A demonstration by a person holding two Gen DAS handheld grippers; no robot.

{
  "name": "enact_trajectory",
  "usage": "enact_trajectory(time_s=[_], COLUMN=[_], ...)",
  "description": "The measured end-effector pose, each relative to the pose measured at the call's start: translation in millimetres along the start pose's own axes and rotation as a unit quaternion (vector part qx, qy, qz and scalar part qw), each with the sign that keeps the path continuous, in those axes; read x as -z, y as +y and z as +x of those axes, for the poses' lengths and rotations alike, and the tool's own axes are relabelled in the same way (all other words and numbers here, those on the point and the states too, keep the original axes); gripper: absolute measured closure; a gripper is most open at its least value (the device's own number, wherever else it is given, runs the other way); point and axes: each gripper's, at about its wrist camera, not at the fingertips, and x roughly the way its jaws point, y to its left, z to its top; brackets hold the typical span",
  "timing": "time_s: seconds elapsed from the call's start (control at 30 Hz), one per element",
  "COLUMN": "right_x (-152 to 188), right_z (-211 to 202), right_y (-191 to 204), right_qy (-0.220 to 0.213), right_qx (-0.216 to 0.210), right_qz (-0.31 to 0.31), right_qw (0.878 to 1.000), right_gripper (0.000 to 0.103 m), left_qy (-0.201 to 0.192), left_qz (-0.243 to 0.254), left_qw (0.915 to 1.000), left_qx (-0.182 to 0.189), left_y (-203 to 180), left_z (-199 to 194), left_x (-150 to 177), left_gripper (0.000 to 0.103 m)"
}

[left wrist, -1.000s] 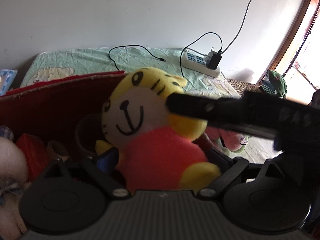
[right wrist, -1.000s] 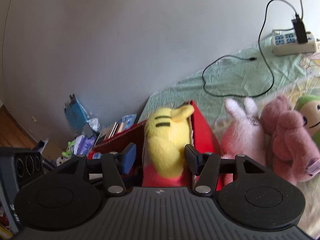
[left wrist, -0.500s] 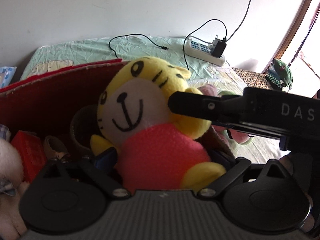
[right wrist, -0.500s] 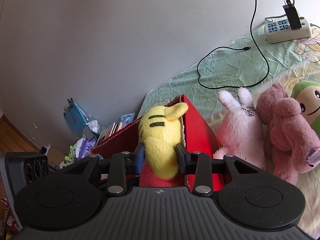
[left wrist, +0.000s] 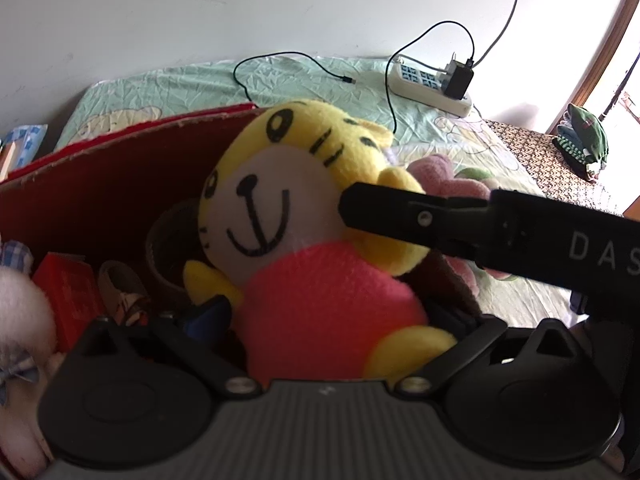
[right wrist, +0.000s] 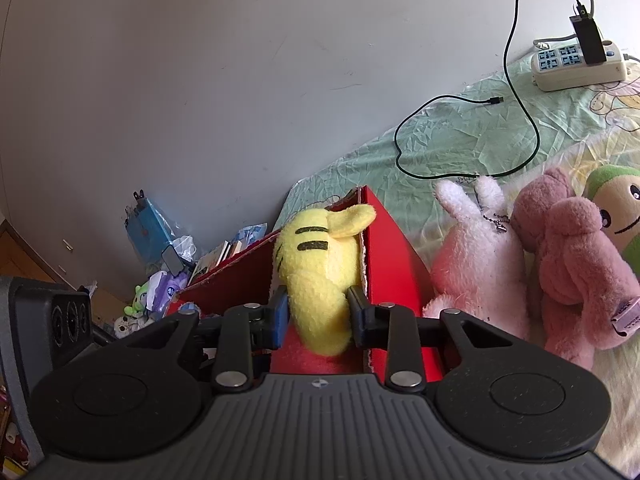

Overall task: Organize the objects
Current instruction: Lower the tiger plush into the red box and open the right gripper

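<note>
One tiger plush (right wrist: 320,280) in the right hand-held gripper (right wrist: 318,316), three plush toys (right wrist: 480,264) alongside.

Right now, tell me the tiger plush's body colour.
Coral-pink body on the tiger plush, yellow head and paws; the left wrist view shows it best.

Left wrist view: the yellow tiger plush (left wrist: 320,248) hides the left tongs' (left wrist: 332,320) fingertips and much of the red box (left wrist: 100,184) interior; a white plush (left wrist: 20,320) is cut by the left edge. Right wrist view: the green-capped plush (right wrist: 618,216) is cut by the right edge; floor clutter (right wrist: 160,280) is too small to identify.
</note>
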Motion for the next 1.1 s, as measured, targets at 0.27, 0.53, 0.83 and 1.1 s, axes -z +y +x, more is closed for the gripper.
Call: enact_trajectory(time_s=[0.27,0.53,0.83,1.1], right_x=[0,0,2,2], right_z=[-1,-2,-7,-21], right_y=[3,3,7,12], right_qy=[0.004,0.006,0.001,-0.012], right_qx=[0.004,0.006,0.011,0.021], right_qz=[-0.008,-0.012,-0.019,-0.021], right_qw=[1.000,1.000,1.000,0.999], right_gripper=[0.071,0.071,0.067,0.065], left_qy=[0.011,0.016,0.011,-0.004], left_qz=[0.003,0.001,0.018,0.025], left_qw=[0.9998,0.9996,0.9990,0.9983], left_qx=[-0.016,-0.022,-0.039,-0.052], left_y=[-4,-5,-14,-17], left_z=[1,2,-3,-17], left_x=[1,1,1,3], left_gripper=[0.001,0.001,0.001,0.001])
